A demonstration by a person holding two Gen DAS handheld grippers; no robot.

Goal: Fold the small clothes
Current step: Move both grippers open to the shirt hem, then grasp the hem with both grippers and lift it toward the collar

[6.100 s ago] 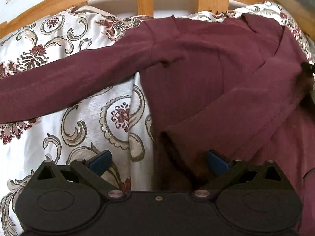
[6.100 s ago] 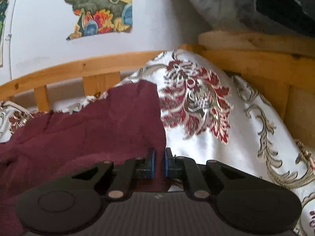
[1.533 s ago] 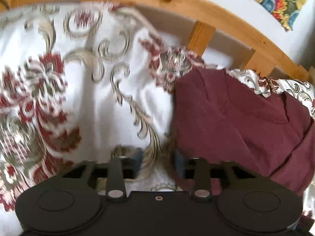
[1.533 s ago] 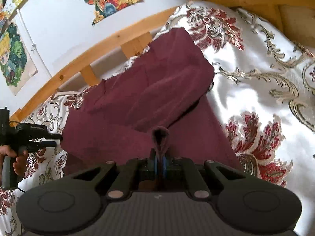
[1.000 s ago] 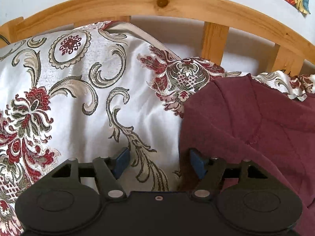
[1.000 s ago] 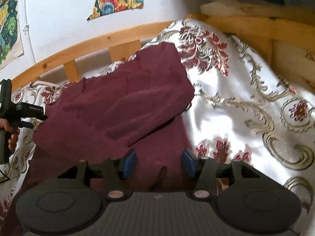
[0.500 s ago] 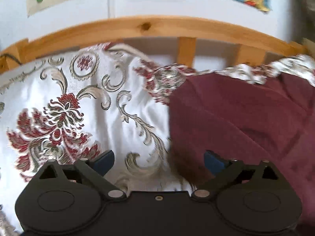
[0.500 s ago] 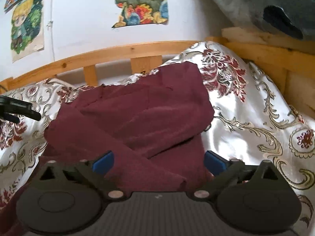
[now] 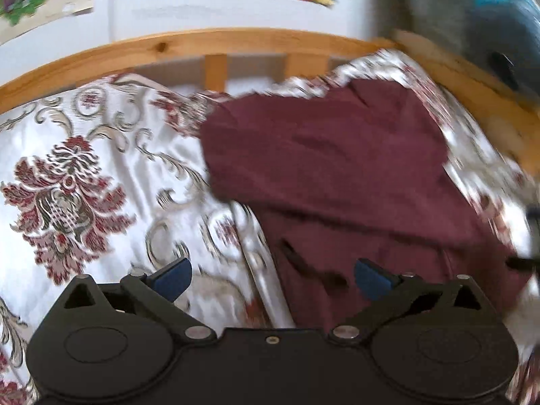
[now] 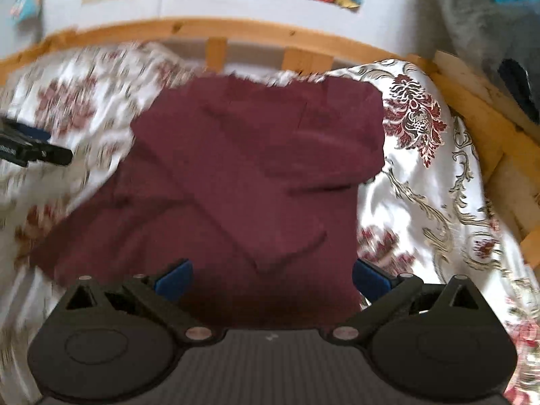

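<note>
Maroon top [image 10: 256,175] lying partly folded on the floral bedspread [image 9: 67,182] – left gripper [image 9: 271,278] and right gripper [image 10: 271,278] both spread wide, holding nothing.

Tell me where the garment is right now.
The maroon garment lies mid-frame on the floral bedspread, near the wooden rail, ahead of the open right gripper.

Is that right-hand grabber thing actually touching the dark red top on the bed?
Cannot tell. In the right wrist view the right gripper is wide open with the maroon knit top between and beyond its blue pads, but blur hides any contact or gap.
</note>
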